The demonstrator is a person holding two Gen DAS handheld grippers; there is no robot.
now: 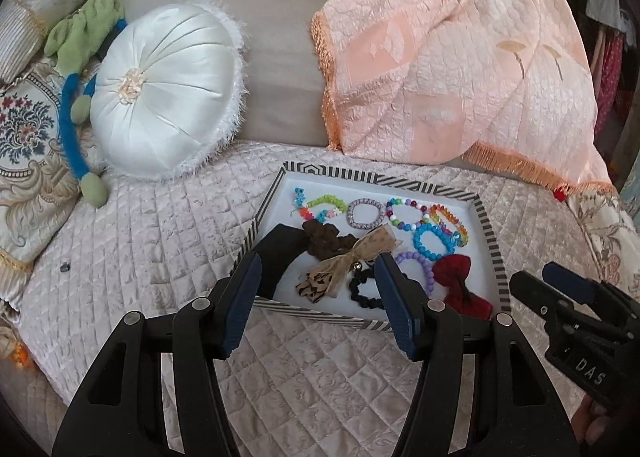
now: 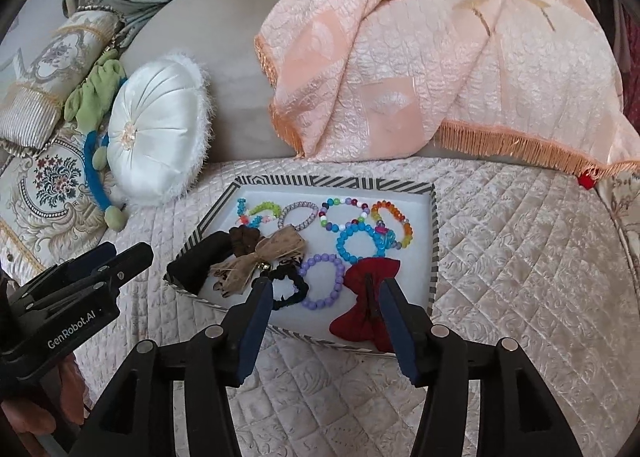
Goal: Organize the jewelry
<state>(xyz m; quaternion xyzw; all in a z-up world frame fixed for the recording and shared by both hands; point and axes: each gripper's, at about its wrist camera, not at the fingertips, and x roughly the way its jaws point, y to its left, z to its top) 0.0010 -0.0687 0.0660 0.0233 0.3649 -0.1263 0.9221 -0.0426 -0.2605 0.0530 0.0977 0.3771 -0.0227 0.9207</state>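
I have both grippers hovering over the near edge of the striped tray [image 2: 434, 225], which sits on the quilted cream cover [image 2: 520, 257]. My left gripper [image 1: 318, 281] has its 2 blue-padded fingers [image 1: 244, 297] spread about halfway, nothing between them, nothing held. Through that gap I see the tan mesh bow [image 1: 348, 253] and the black scrunchie [image 1: 362, 289] lying on the tray's white floor. My right gripper [image 2: 326, 307] is also parted to roughly the middle of its travel and grips nothing; the red bow [image 2: 360, 297] lies on the tray just beyond its fingers [image 2: 394, 321], at the near right corner, not pinched by the pads.

Jewelry is all inside the tray. Along the far side runs a row: a loose multicolour bead strand [image 2: 256, 213], a silver-lilac ring bracelet [image 2: 298, 214], a mixed-colour bead bracelet [image 2: 344, 213] and an orange-rainbow one [image 2: 394, 223]. In front of those sits a bright blue bead bracelet [image 2: 360, 243], touching the rainbow one, and nearer me a lilac bead bracelet [image 2: 322, 281] just beside the red bow. On the left side a brown scrunchie [image 2: 244, 239] lies against a black block [image 2: 200, 263].

Behind the tray, a white round satin cushion [image 1: 168, 97] leans on the beige backrest [image 1: 280, 77], and a peach fringed throw [image 1: 460, 77] is draped to the right.
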